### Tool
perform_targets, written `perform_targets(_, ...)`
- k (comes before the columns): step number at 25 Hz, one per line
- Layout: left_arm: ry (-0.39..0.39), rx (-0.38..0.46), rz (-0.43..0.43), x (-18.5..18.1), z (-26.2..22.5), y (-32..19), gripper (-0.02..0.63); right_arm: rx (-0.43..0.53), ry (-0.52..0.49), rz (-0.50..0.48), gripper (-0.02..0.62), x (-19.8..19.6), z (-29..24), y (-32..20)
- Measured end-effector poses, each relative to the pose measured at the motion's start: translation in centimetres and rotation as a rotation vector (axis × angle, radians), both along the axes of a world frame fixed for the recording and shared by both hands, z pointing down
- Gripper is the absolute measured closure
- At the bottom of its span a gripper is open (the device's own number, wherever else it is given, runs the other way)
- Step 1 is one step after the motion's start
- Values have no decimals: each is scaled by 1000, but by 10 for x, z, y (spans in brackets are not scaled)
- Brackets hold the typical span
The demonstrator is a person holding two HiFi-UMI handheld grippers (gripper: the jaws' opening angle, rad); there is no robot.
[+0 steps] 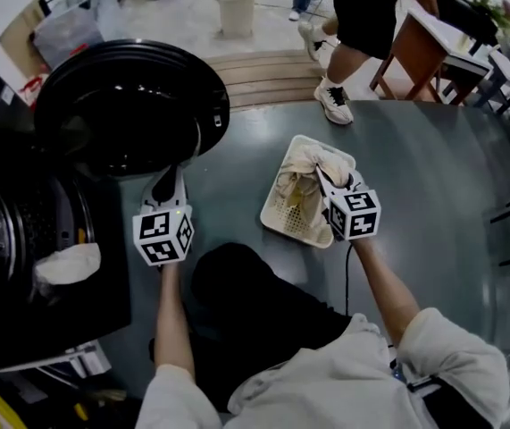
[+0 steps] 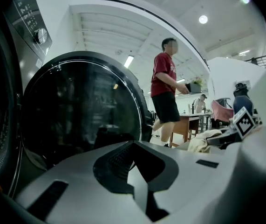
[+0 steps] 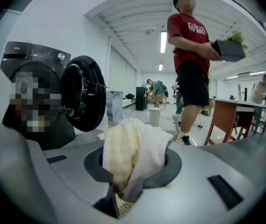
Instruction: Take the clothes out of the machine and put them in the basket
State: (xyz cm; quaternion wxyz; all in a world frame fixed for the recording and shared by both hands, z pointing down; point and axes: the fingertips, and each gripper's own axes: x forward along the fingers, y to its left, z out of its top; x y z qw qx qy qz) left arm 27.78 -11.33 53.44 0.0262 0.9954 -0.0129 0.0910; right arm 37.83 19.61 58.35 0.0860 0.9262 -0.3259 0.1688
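The black washing machine (image 1: 22,231) stands at the left, its round door (image 1: 129,96) swung open. A pale cloth (image 1: 69,263) lies in the drum mouth. On the grey floor sits a white basket (image 1: 277,217) holding cream clothes. My right gripper (image 1: 326,181) is over the basket, shut on a cream and white garment (image 3: 133,148) that bunches between the jaws; the basket's perforated wall (image 3: 119,208) shows just below. My left gripper (image 1: 172,179) is beside the door (image 2: 81,120), its jaws (image 2: 133,146) shut with nothing in them.
A person in a red shirt (image 3: 191,55) walks past behind the basket carrying a dark tray; their legs (image 1: 348,43) are at the top of the head view. A wooden table (image 1: 415,52) and a white bin (image 1: 235,9) stand further off.
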Motion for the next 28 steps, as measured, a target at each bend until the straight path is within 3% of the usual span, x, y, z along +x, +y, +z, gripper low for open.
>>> perform_targets(18, -139, -102, -1, -7, 100, 5, 588, -145, -278, 8, 471, -13, 179, -42)
perform_targets(23, -153, -108, -12, -12, 109, 1, 588, -198, -366, 65, 469, -5, 217, -29)
perform_targets(28, -168, -110, -24, -15, 117, -6, 588, -284, -553, 92, 471, -16, 270, -9)
